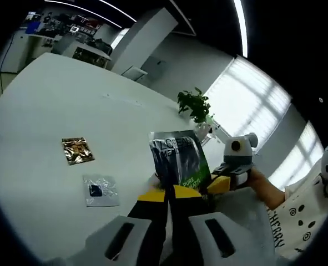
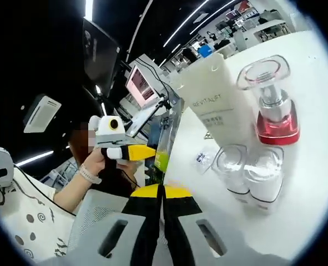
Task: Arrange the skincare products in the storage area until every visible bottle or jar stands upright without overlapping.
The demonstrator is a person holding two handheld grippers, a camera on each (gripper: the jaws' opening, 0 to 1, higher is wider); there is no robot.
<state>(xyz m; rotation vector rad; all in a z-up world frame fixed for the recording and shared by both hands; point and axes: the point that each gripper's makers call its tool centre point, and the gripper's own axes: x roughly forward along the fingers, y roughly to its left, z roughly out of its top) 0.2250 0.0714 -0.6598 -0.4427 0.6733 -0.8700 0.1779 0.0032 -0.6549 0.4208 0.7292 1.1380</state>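
A dark sachet (image 1: pixel 180 160) with a green "PURE" label stands up from my left gripper (image 1: pixel 165 194), whose jaws are shut on its lower edge. My right gripper (image 1: pixel 219 185), held by a hand, pinches the sachet's lower right corner. In the right gripper view the sachet (image 2: pixel 166 138) shows edge-on above my shut right gripper (image 2: pixel 161 191), and the left gripper (image 2: pixel 140 152) meets it from the left. On the white table stand a white tube (image 2: pixel 213 100), a red-based bottle (image 2: pixel 276 116) with a clear cap, and two white jars (image 2: pixel 230 169) (image 2: pixel 266 180).
A gold sachet (image 1: pixel 76 149) and a silver sachet (image 1: pixel 101 190) lie flat on the white table (image 1: pixel 47 105). A potted plant (image 1: pixel 196 105) stands at the table's far edge. Another small sachet (image 2: pixel 202 158) lies near the jars. A person's sleeve (image 1: pixel 297 216) is at the right.
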